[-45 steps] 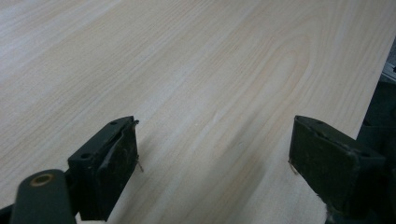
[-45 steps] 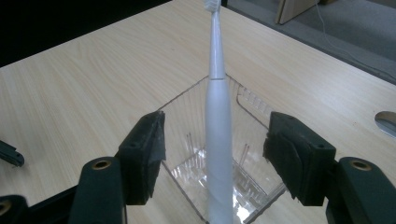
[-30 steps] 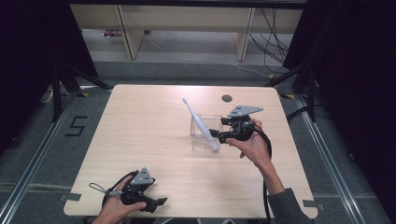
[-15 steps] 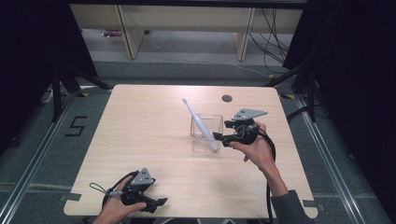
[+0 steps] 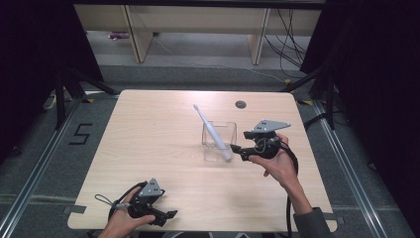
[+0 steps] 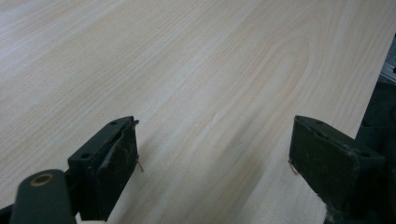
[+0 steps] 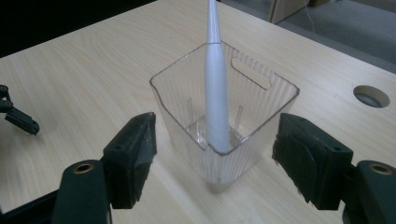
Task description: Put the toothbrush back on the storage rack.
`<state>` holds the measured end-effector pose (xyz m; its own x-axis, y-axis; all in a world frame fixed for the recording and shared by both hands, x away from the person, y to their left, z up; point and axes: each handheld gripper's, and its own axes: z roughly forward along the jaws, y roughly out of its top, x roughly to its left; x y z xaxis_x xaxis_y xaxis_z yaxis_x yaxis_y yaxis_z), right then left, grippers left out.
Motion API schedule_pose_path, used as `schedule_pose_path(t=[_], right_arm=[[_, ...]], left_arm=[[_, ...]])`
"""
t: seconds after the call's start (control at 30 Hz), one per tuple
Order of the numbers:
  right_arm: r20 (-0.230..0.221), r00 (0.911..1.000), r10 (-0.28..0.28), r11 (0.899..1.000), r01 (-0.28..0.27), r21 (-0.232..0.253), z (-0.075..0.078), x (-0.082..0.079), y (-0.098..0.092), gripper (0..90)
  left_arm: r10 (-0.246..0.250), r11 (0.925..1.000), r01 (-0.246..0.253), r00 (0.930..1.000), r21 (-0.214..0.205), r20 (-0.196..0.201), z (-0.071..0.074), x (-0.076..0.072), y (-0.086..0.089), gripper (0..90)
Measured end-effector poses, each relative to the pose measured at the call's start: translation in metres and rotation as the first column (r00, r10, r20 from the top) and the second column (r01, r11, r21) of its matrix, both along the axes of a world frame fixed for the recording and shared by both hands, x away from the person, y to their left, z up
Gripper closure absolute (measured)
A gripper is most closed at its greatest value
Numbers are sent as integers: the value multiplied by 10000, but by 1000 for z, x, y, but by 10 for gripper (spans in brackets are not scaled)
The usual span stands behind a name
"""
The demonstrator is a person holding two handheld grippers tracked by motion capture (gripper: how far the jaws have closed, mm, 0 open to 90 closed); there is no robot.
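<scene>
Right gripper [image 5: 236,148], held in the person's right hand [image 5: 280,166] near the middle of the table [image 5: 148,134]: its two black jaws stand wide apart and have just been opening, with nothing pressed between the pads. Directly ahead of the jaws, seen in the right gripper view, stands a clear plastic cup [image 7: 224,126] of squarish section with ribbed walls and a slot-shaped cutout near the far rim; the near corner of the cup lies between the jaw tips, which do not touch its walls. Inside the cup rests a white toothbrush [image 7: 216,93], handle end down on the cup's floor at the corner closest to the gripper, its slim neck leaning over the far rim and away from the tool; in the high view the brush [image 5: 212,130] slants up and to the left beyond the cup [image 5: 218,141]. Beyond the cup and to the right of the jaws lies a round hole [image 7: 371,95] in the tabletop. Left gripper [image 5: 166,215], held in the left hand [image 5: 121,225] well apart from the right one at the near edge of the table: its jaws are spread wide over bare wood, gripping nothing.
</scene>
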<state>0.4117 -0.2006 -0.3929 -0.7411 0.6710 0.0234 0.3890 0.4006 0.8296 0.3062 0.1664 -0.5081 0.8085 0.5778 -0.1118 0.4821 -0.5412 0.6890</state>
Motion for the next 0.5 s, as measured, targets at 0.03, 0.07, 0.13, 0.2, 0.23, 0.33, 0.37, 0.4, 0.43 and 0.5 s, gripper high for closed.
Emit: schedule_pose_path(t=[0.03, 0.07, 0.13, 0.2, 0.23, 0.33, 0.37, 0.4, 0.43, 0.5], right_arm=[[-169, 9998, -76, 10000, 77, 53, -1, -2, -1, 296], [-83, 9999, -69, 10000, 69, -13, -1, -3, -3, 295], [-102, 9999, 9, 9998, -7, 173, -3, -4, -5, 294], [-201, 9998, 37, 9998, -32, 219, -4, -5, -6, 293], [-202, 9998, -15, 9997, 20, 244, -5, -6, -7, 292], [-160, 9998, -96, 9999, 97, 93, -7, -6, -10, 284], [-394, 9991, -180, 9995, 190, 261, -8, -8, -9, 283], [-402, 9991, -127, 9997, 135, 198, -9, -8, -10, 280], [-575, 9979, -297, 9993, 309, 206, -8, -9, -10, 275], [-284, 9996, -74, 9999, 78, 131, -10, -7, -13, 270]], left_arm=[[0, 10000, 0, 10000, 0, 0, 0, 0, 0, 149], [7, 10000, -7, 10000, -41, -20, 0, 0, 0, 149], [-15, 10000, 16, 10000, 69, -27, 0, 0, 0, 149], [4, 10000, -4, 10000, 17, 18, 0, 0, 0, 149], [3, 10000, -3, 10000, -8, 25, 0, 0, 0, 149], [-54, 10000, 54, 10000, -74, -3, 1, -1, 0, 149], [-42, 10000, 42, 10000, -61, -11, 1, 0, 0, 149], [62, 9999, -63, 10000, -159, -38, 0, -1, -1, 149], [9, 10000, -9, 10000, -52, 4, 0, -1, 0, 149], [94, 9998, -94, 10000, -195, -19, 0, -1, -1, 149]])
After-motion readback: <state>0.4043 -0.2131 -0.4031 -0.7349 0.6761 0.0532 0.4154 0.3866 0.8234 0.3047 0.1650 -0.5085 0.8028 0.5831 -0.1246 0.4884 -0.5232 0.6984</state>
